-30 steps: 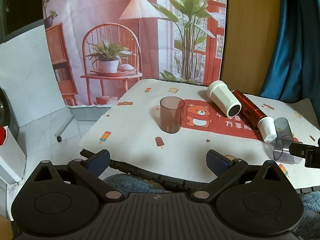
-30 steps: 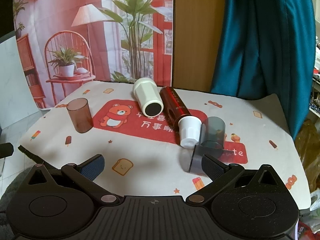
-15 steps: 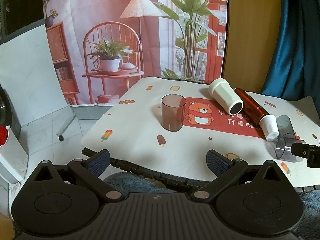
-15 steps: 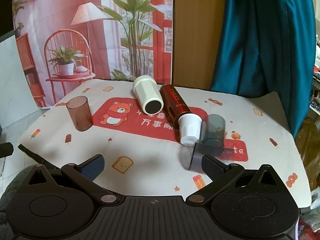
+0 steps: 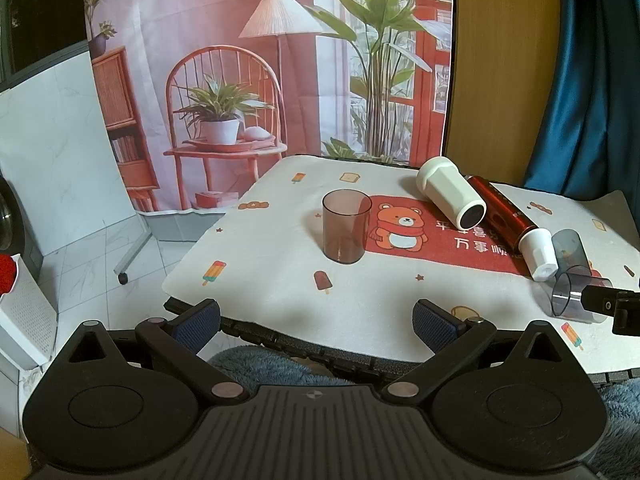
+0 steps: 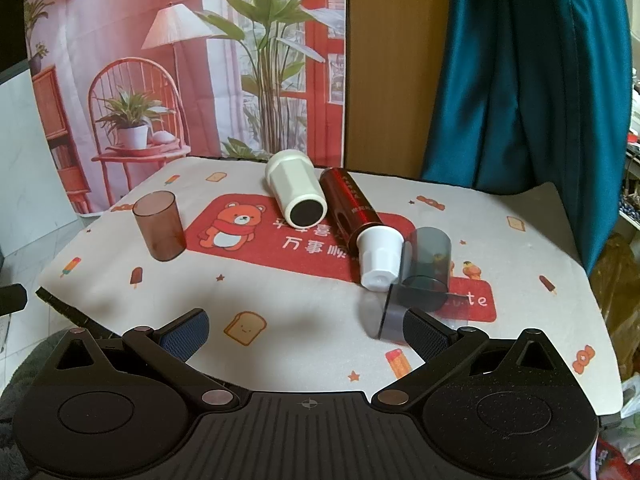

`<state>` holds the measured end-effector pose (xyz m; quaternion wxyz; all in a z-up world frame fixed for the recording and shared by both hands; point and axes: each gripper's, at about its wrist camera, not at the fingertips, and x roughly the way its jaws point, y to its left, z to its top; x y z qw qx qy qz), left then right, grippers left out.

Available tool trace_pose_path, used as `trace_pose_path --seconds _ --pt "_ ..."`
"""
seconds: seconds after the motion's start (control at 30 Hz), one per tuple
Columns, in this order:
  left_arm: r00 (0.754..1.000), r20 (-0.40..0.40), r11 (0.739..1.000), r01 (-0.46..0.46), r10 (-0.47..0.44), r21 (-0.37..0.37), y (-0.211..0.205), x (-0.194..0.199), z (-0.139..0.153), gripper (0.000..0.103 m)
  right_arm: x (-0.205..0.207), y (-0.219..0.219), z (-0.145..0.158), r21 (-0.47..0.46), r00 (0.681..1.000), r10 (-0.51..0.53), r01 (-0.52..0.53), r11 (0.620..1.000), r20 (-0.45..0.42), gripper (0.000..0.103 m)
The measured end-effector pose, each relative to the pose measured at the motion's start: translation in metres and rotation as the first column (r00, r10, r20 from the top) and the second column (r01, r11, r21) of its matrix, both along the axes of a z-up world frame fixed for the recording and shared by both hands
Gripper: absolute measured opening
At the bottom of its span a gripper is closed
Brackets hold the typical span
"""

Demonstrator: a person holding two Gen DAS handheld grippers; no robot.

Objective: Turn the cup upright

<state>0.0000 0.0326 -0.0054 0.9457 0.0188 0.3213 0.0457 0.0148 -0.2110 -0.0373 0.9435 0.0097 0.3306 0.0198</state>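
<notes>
Both cameras have pulled slightly back from the table [image 6: 280, 320]; left gripper [image 5: 316, 320] and right gripper [image 6: 306, 332] gape wide, holding nothing, grey cup [image 6: 394, 316] lying sideways.

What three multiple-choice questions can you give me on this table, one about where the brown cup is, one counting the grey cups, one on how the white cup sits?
1. Where does the brown cup stand relative to the bear print?
A. to its left
B. to its right
C. on top of it

2. How many smoky grey cups are there?
A. one
B. two
C. four

3. How is the white cup sitting?
A. upright
B. lying on its side
C. stacked on the brown cup

Answers:
1 A, both views show it left of the bear.
2 B, one stands and another lies on its side in front of it.
3 B, its dark round end faces the camera.
</notes>
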Motion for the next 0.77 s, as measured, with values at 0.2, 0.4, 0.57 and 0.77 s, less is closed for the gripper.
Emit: trace_pose_path --seconds 0.2,0.4,0.57,0.77 --pt "1.0 0.0 1.0 0.0 0.0 -0.002 0.0006 -0.0001 -0.0002 0.103 0.0 0.0003 -0.0007 0.0 1.0 0.001 -0.001 1.0 -0.001 0.103" --pt "1.0 -0.005 1.0 -0.004 0.004 0.004 0.0008 -0.0006 -0.0018 0.103 -0.0006 0.0005 -0.002 0.0 1.0 0.002 -0.002 1.0 -0.003 0.103" --pt "1.0 0.013 1.0 0.005 -0.005 0.014 -0.0008 -0.0034 -0.0002 0.103 -0.0008 0.0002 -0.0039 -0.001 1.0 0.005 -0.005 1.0 -0.009 0.103" --pt "1.0 0.026 1.0 0.011 -0.012 0.018 -0.0011 -0.0057 0.0017 0.103 -0.0013 0.0009 -0.0042 -0.001 1.0 0.007 -0.007 1.0 -0.012 0.103"
